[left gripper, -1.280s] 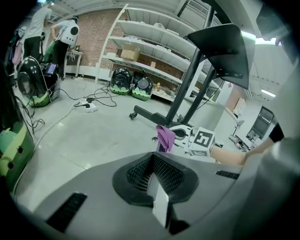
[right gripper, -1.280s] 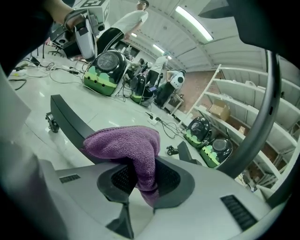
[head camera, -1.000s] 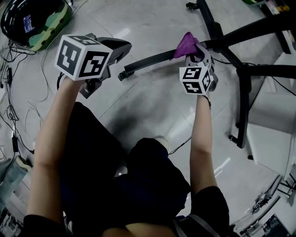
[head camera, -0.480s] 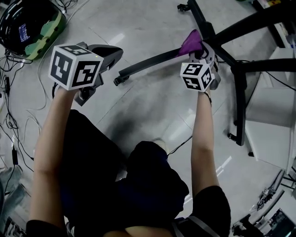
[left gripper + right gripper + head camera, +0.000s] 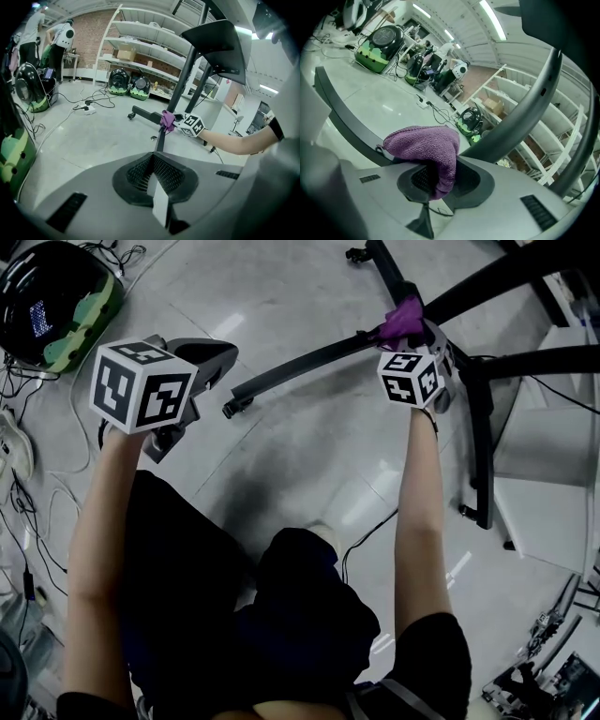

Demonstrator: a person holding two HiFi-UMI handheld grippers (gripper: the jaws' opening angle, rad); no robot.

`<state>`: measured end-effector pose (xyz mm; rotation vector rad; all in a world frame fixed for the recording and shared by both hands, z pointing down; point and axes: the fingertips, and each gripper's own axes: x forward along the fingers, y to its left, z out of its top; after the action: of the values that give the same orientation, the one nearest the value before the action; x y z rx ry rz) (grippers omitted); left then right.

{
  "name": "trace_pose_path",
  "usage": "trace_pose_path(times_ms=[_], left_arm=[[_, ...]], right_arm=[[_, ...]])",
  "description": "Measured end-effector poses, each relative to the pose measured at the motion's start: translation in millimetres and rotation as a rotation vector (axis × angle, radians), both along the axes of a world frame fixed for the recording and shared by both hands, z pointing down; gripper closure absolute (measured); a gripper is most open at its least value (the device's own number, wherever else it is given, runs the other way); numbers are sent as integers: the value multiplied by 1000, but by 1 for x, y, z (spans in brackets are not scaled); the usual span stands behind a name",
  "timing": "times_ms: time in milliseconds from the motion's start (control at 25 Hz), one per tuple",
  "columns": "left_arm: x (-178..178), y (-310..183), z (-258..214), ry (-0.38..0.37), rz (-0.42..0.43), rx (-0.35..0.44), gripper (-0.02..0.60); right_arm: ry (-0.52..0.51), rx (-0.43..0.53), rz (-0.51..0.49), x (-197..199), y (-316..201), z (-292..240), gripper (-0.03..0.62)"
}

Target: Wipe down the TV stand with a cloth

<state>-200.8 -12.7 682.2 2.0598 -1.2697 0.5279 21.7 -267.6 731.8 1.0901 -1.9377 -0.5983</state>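
Grey floor [image 5: 309, 465], TV stand [image 5: 478, 446] cut off; right claw [image 5: 413, 341] grips purple cloth [image 5: 405, 320] hiding its tips, left claw [image 5: 157, 185] clenched

Purple knit cloth [image 5: 426, 145], bunched into a soft rounded lump, pinched in the right gripper [image 5: 415, 339] and set against the stand [image 5: 300, 367] at far right, where the legs meet. Black stand, slim bars splayed low from that joint: one reaching near-left to a small caster, one running far, one coming near along the right. Thick black post rising from the joint and leaving off to the far right.
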Motion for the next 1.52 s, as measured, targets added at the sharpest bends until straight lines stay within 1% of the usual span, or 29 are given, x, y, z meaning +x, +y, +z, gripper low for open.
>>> trace_pose_path(times_ms=[120,280,480,760,880,1040,1120,1240,1400,1520], left_arm=[[2,0,-1,-2,1,1,575],[3,0,0,-4,4,-3,575],[12,-3,2,-6,22,-7,575],[17,-7,7,-7,34,-19,575],[18,-7,8,-7,35,-21,575],[19,-8,10,-12,39,-24,575],[20,-9,10,-13,41,-27,575],[23,-10,13,-14,44,-32,575],[27,-12,15,-14,50,-37,575],[28,-13,16,-22,57,-39,575]], right_arm=[[18,-1,3,10,-2,1,499],[70,10,-8,18,0,5,499],[76,-6,5,27,1,7,499],[123,-11,12,45,-2,11,499],[132,-20,39,58,-5,14,499],[115,-60,131,84,-15,22,499],[111,-68,158,94,-20,23,499],[125,-62,164,98,-26,24,499],[103,-54,182,98,-38,17,499],[121,-33,182,95,-52,12,499]])
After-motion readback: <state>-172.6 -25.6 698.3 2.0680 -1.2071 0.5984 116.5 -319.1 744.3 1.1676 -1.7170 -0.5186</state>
